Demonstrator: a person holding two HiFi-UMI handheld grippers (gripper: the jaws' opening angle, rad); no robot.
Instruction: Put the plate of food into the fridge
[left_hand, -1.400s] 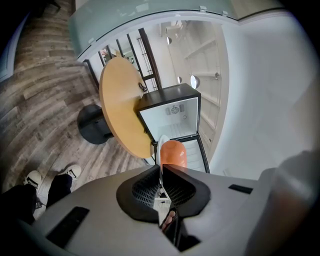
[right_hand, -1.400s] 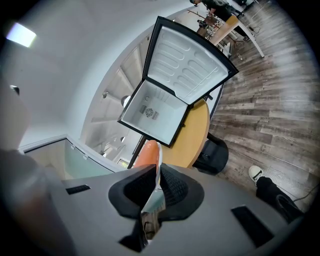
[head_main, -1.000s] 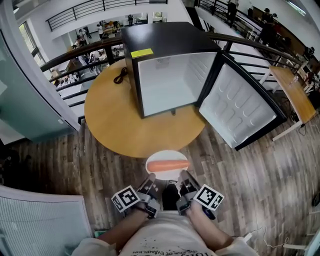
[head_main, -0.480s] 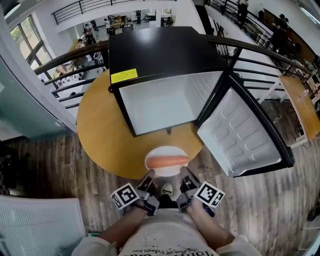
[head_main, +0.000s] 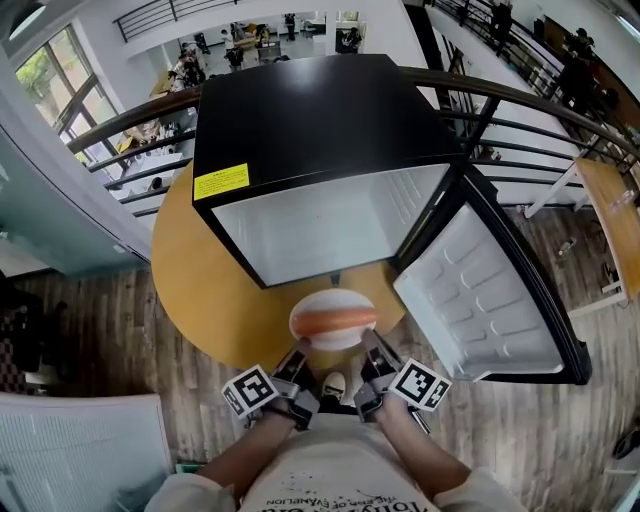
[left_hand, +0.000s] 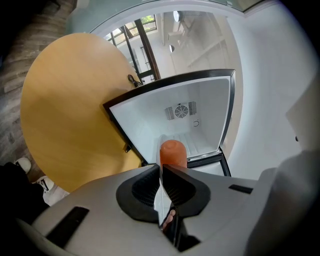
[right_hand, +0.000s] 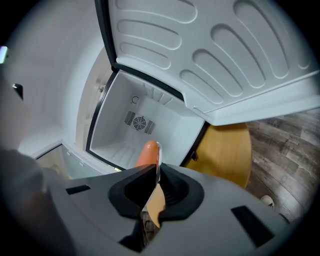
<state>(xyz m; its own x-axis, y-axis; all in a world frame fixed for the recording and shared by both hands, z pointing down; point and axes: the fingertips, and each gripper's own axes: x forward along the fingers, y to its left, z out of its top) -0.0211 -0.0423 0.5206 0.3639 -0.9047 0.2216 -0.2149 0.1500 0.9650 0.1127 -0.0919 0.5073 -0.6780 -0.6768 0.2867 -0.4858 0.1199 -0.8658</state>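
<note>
A white plate (head_main: 333, 331) carries an orange sausage (head_main: 332, 320) and hangs over the near edge of the round table. My left gripper (head_main: 299, 358) is shut on the plate's near left rim and my right gripper (head_main: 368, 355) is shut on its near right rim. In the left gripper view the plate (left_hand: 161, 200) shows edge-on between the jaws, with the sausage (left_hand: 173, 152) beyond. The right gripper view shows the same plate (right_hand: 155, 192) and sausage (right_hand: 148, 154). The black mini fridge (head_main: 320, 150) stands just beyond, its door (head_main: 490, 290) swung open to the right and its white inside (head_main: 330, 225) bare.
The fridge stands on a round wooden table (head_main: 200, 280). A black railing (head_main: 130, 125) curves behind it. Wood plank floor (head_main: 90, 340) surrounds the table. A white panel (head_main: 80, 450) lies at the lower left. My shoes (head_main: 335, 385) show below the plate.
The plate, held by both grippers, has come closer to the fridge opening. It now hangs over the table's edge rather than over the floor. Both grips are unchanged.
</note>
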